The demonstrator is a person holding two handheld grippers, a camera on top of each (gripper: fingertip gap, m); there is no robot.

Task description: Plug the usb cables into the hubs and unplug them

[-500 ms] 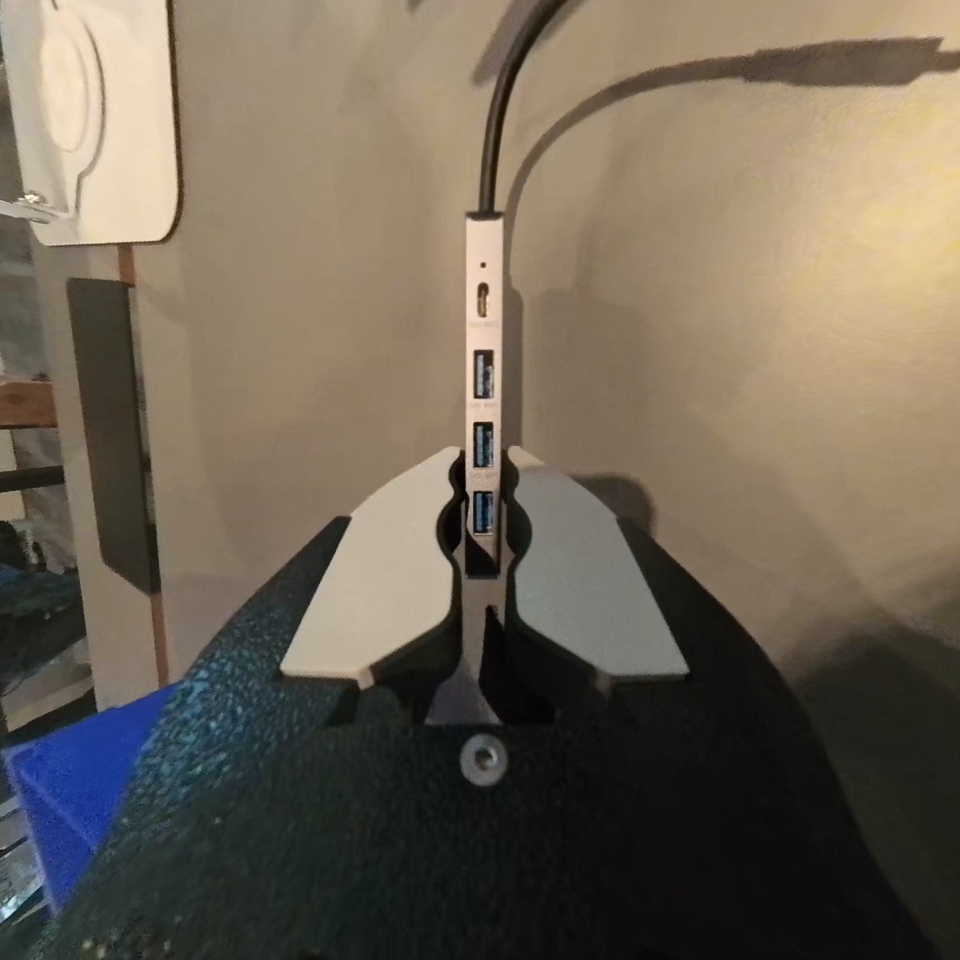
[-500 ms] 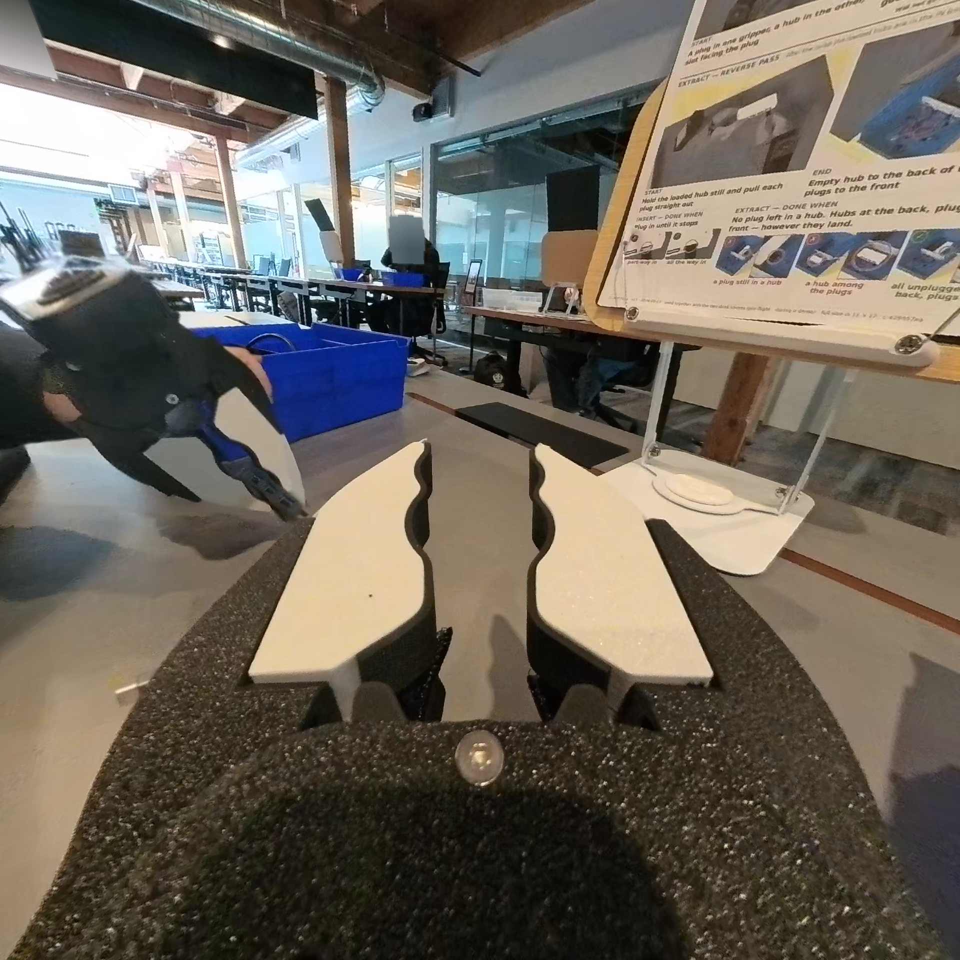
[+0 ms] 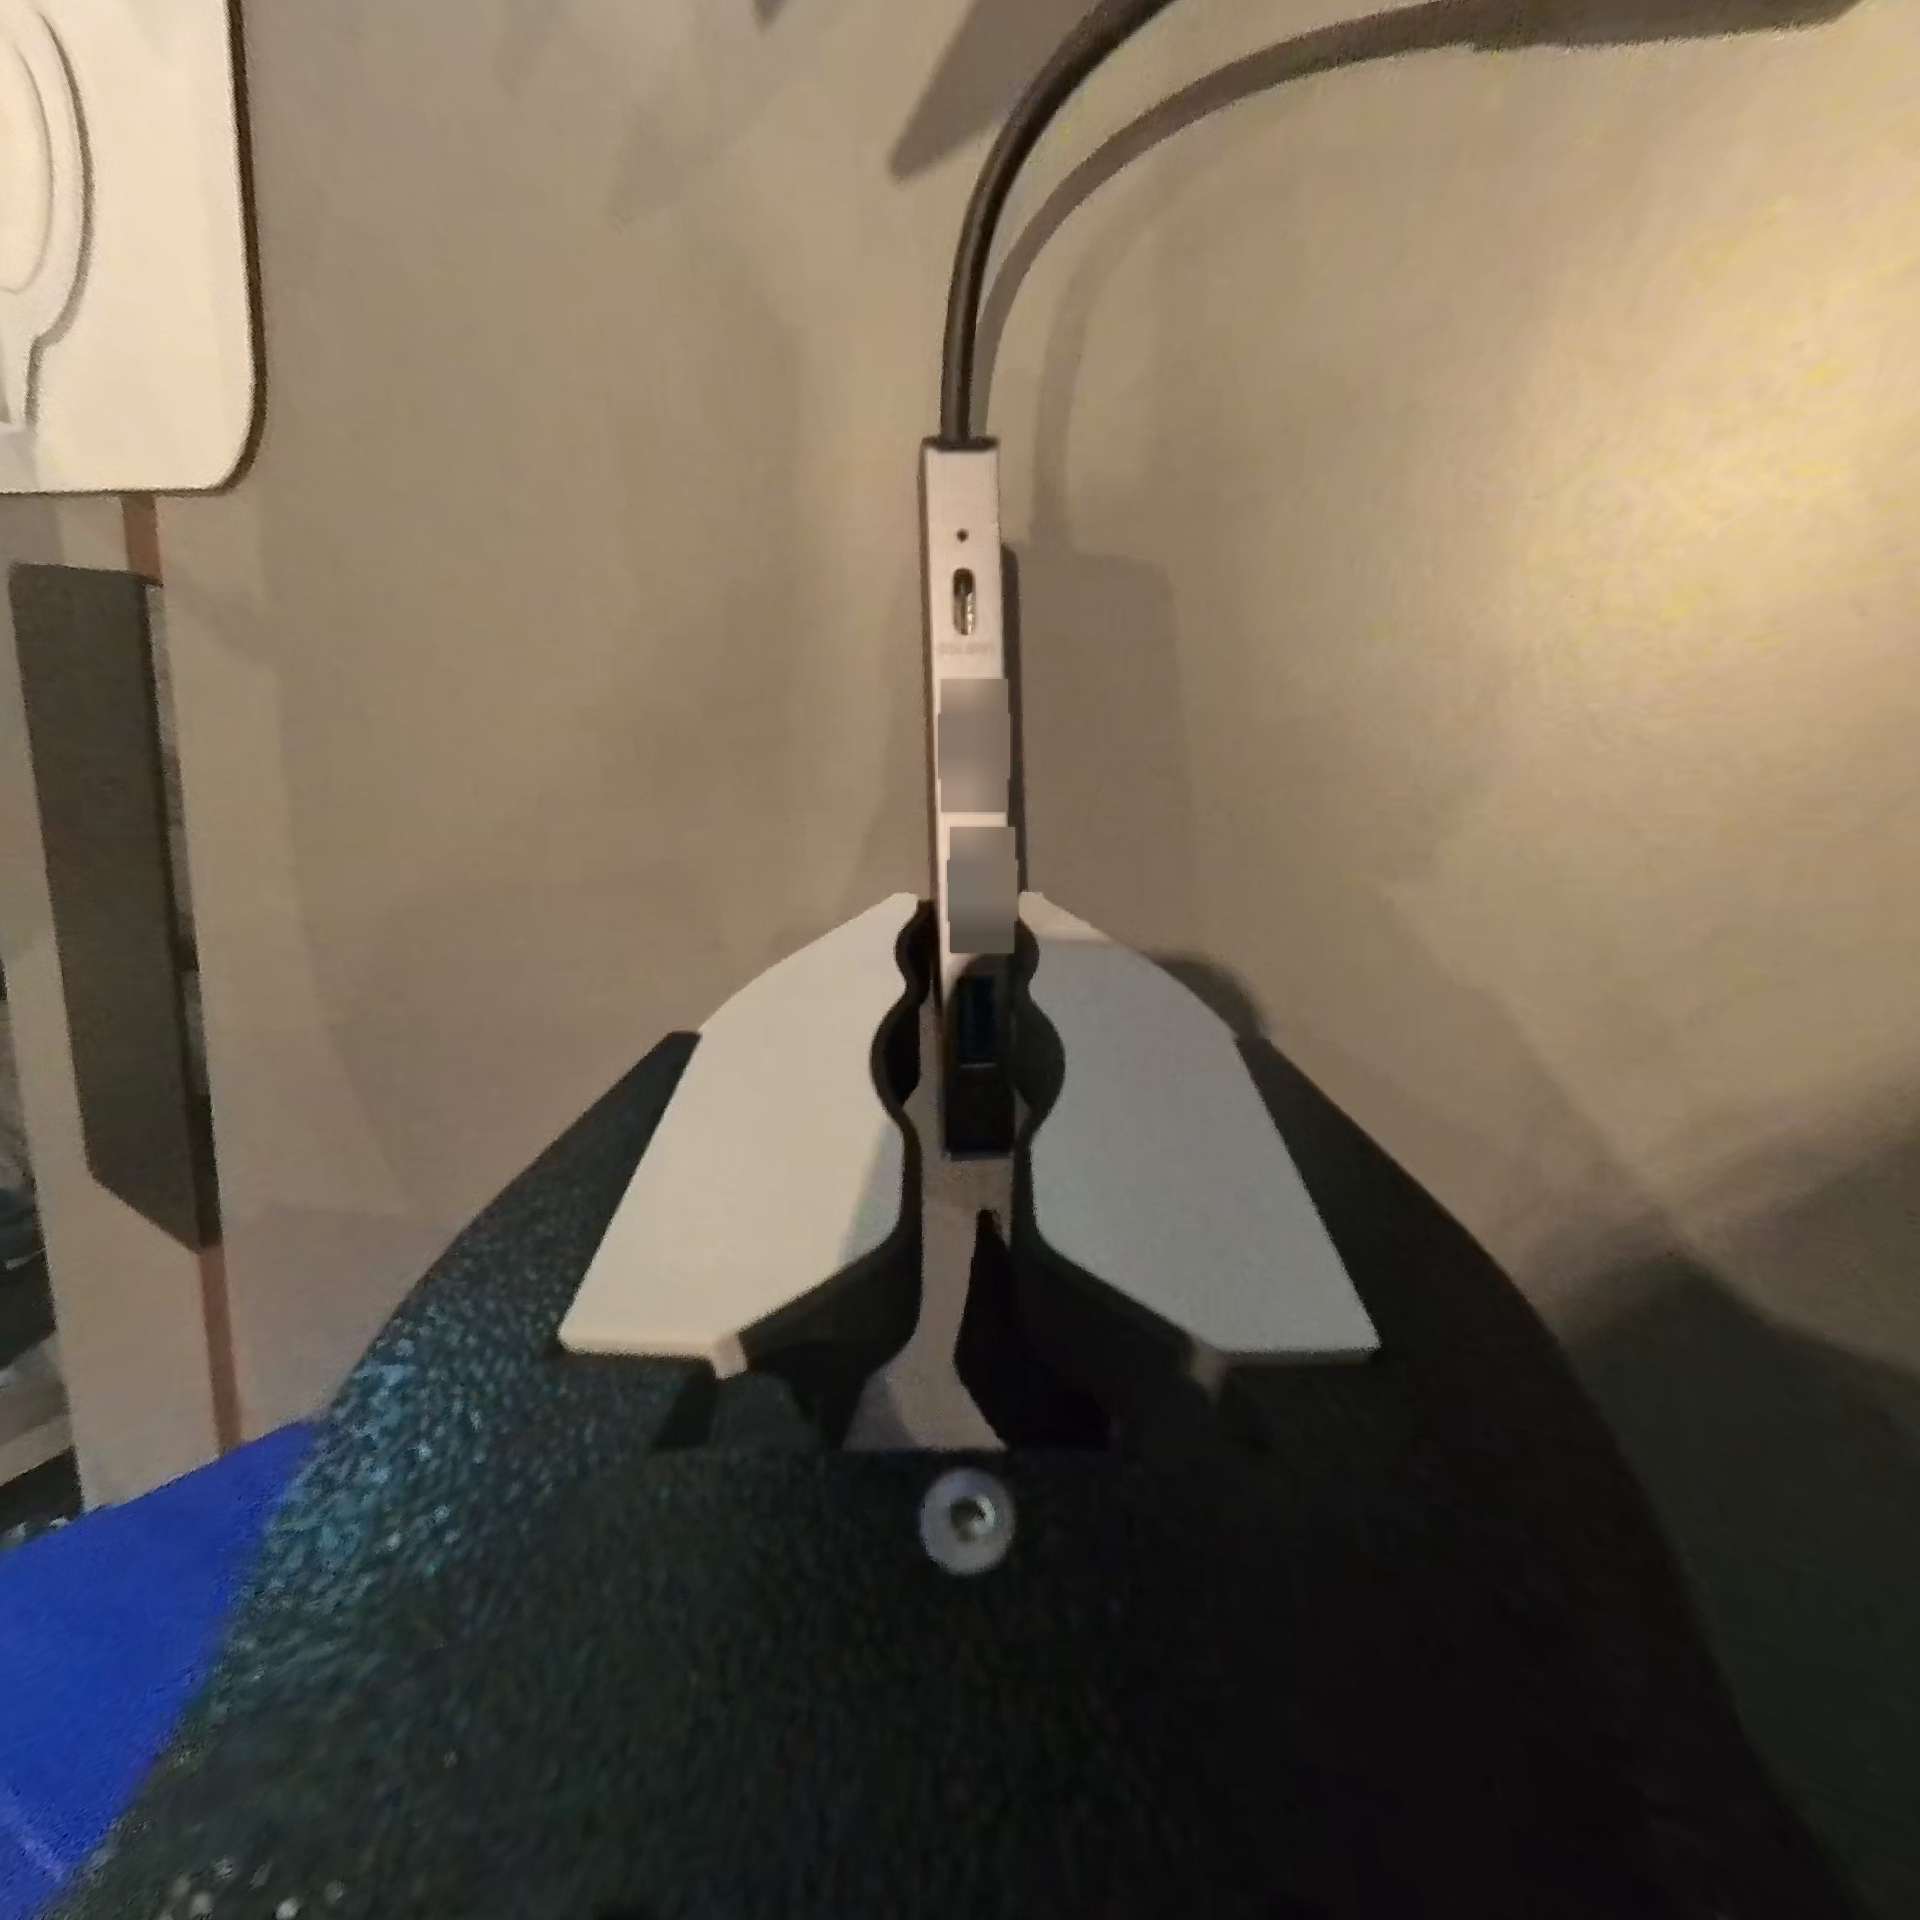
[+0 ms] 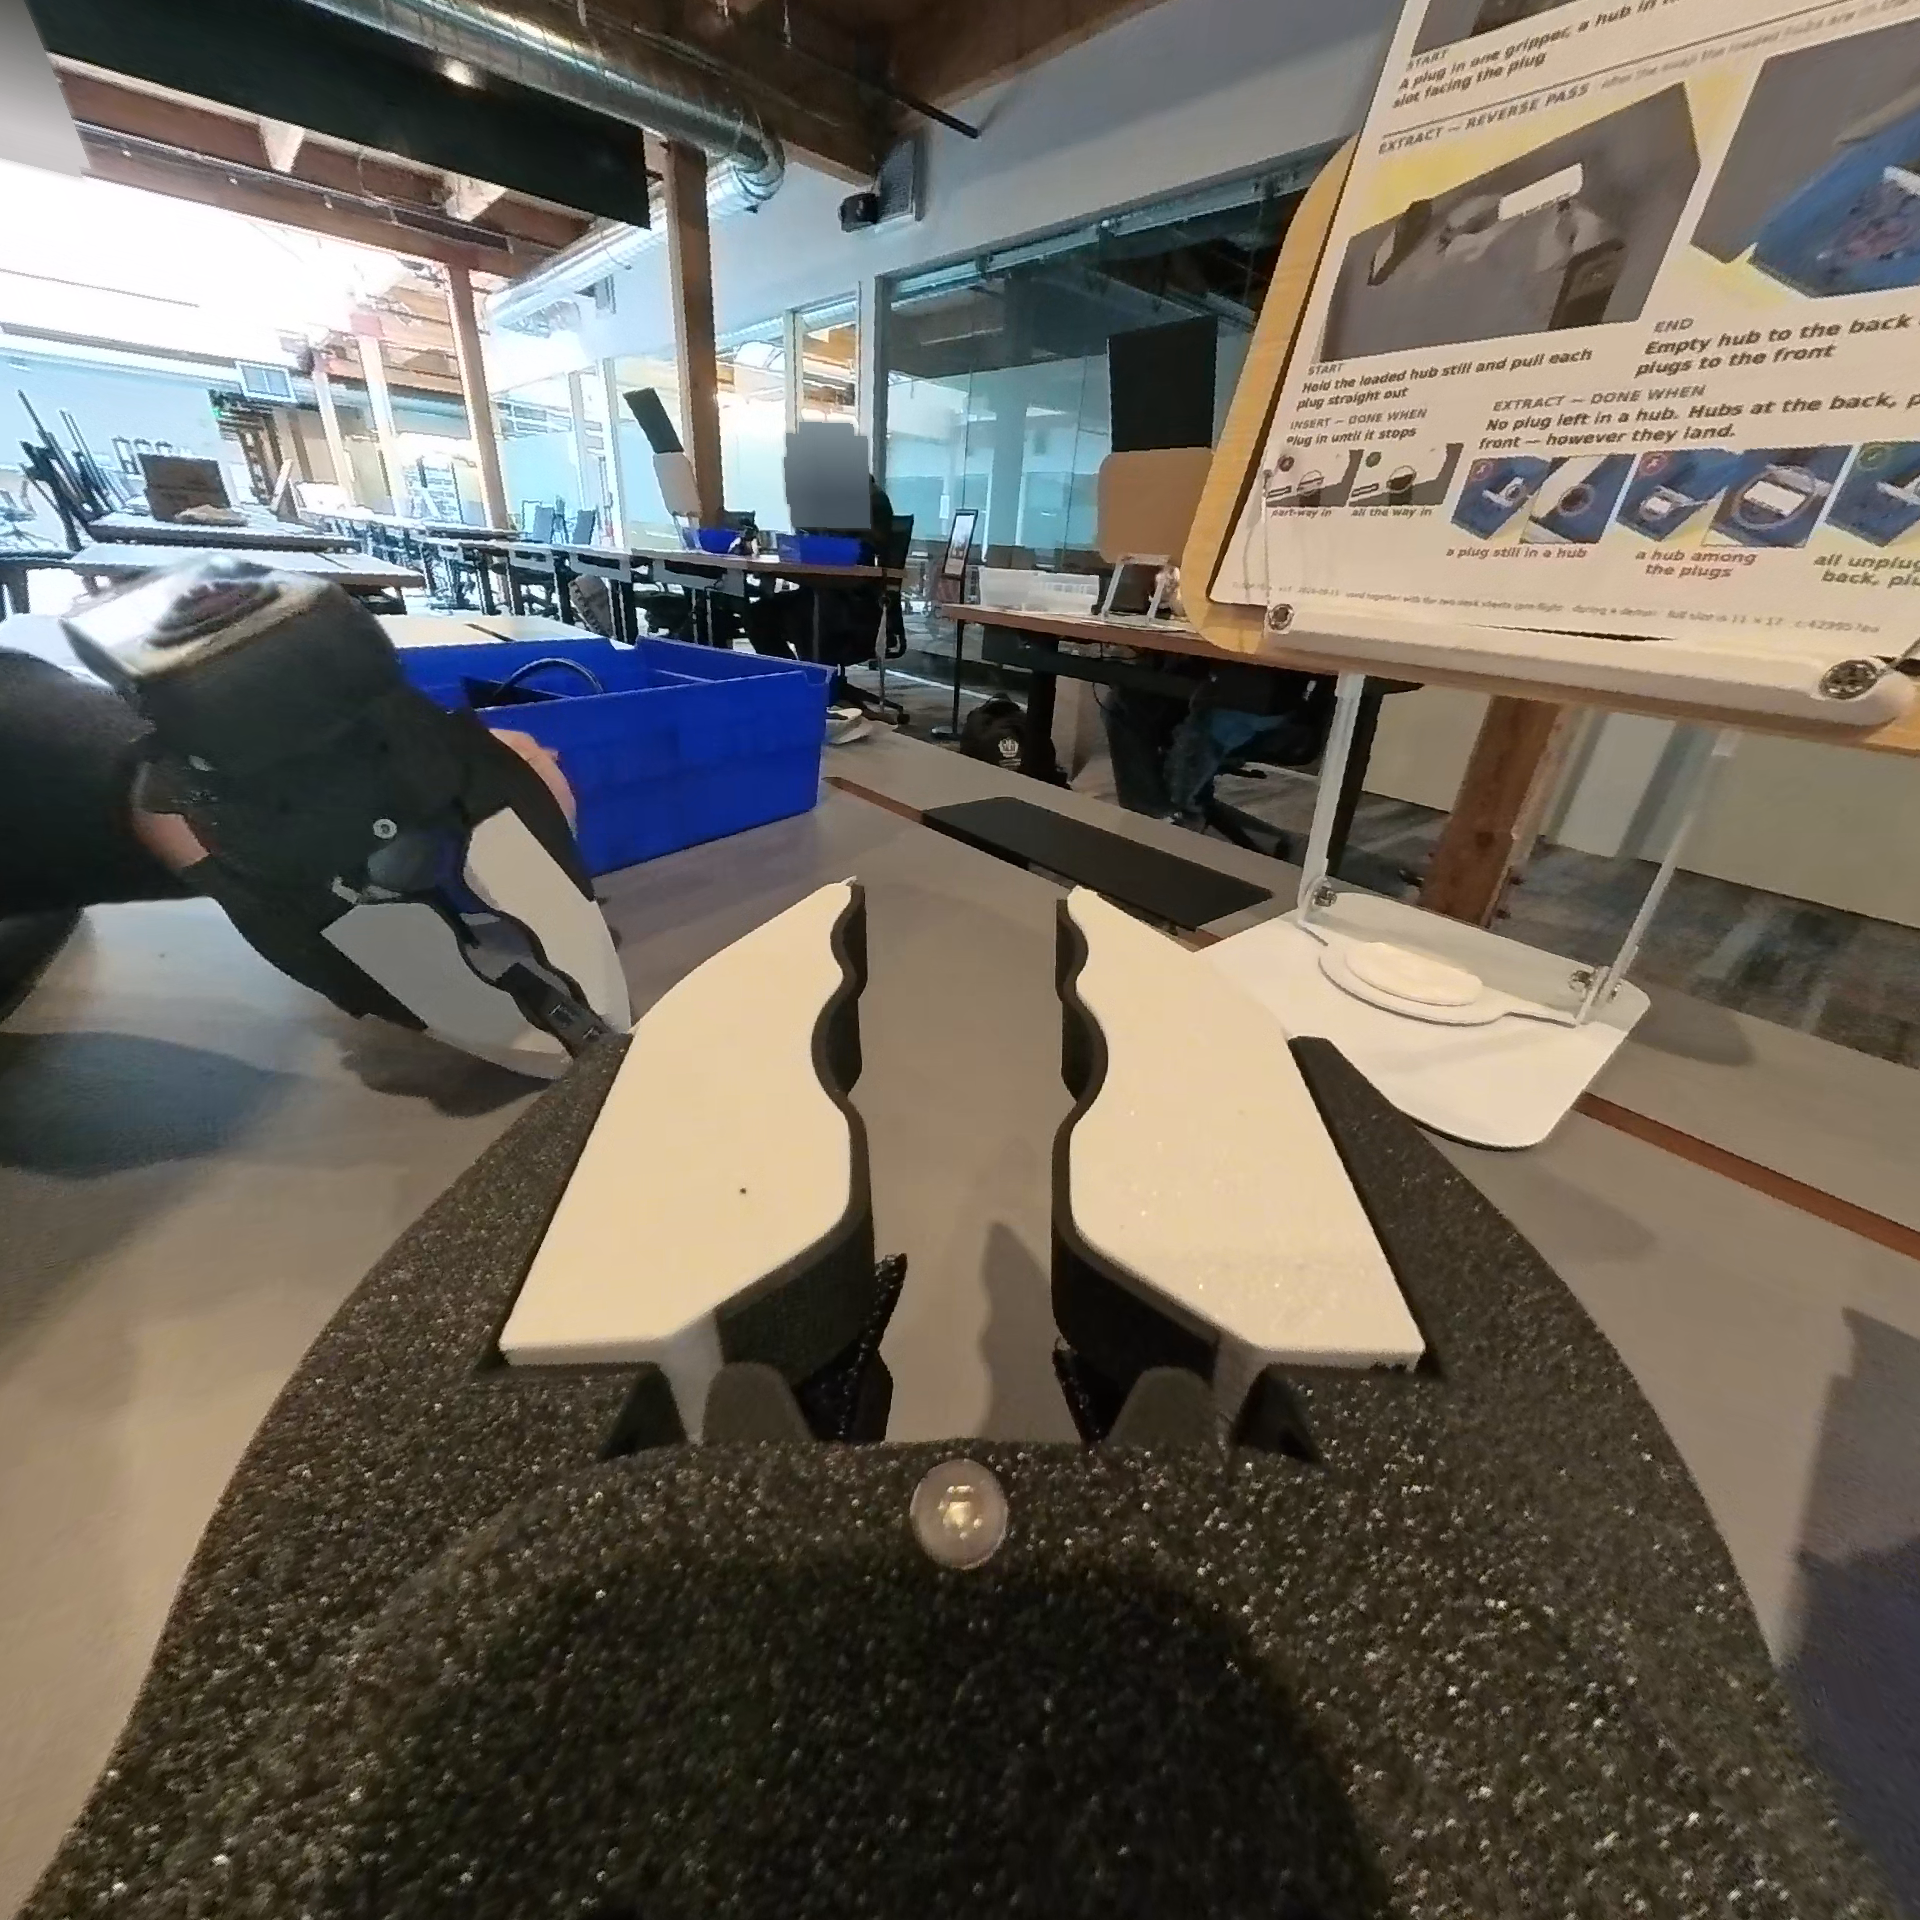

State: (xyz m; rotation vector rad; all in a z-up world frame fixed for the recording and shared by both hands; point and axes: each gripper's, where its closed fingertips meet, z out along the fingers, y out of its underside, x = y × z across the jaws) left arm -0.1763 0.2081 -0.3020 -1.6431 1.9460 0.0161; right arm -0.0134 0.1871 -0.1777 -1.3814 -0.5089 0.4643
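The left gripper is clamping the lower end of a slim silver hub, which is standing up out of the fingertips, port side facing the camera. Beyond the tips, the hub's black cable is curving up and off to the right above the grey table. The right gripper is hovering with its fingers apart and nothing between them. Ahead to its left, a blue bin is sitting behind the other gripper; ahead to its right, a white stand is carrying an instruction sheet.
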